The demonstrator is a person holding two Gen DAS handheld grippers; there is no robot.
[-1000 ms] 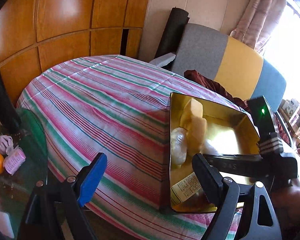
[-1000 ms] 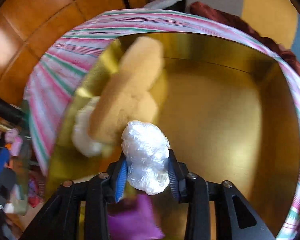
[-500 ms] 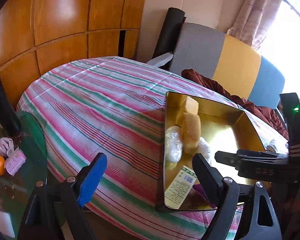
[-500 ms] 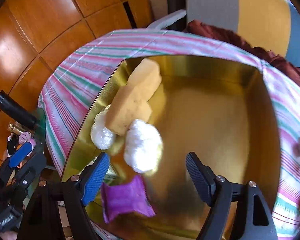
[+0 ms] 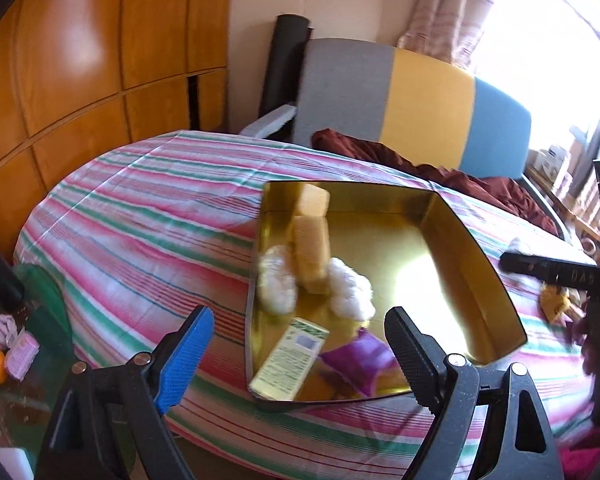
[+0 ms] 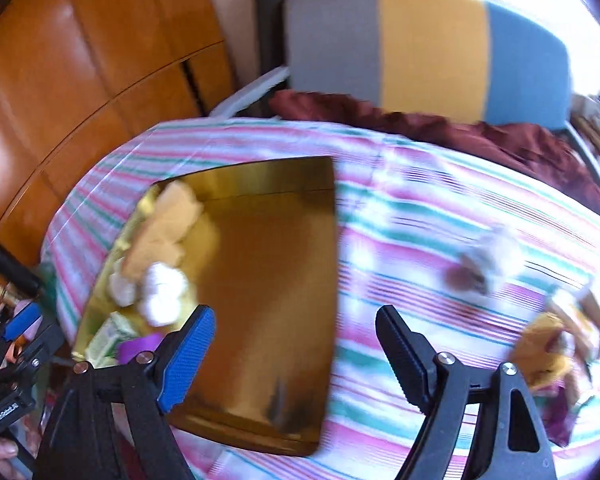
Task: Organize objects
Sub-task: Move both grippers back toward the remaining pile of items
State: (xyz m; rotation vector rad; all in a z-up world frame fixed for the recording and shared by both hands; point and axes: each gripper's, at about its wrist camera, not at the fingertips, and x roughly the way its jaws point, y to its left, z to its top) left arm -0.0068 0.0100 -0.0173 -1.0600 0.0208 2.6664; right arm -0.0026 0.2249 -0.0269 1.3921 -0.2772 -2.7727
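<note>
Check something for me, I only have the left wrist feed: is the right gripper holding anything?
Observer: No. The right gripper is open. Its jaws have just been opening and nothing is between them.
Operator: What is it pointing at?
Observer: At the right edge of the gold tin, half over the striped cloth beside it.
Operator: Anything left outside the tin on that side?
Observer: Yes. On the cloth right of the tin there is a white-and-brown item and, nearer the gripper, some yellow packets. Both are too blurred to name.
</note>
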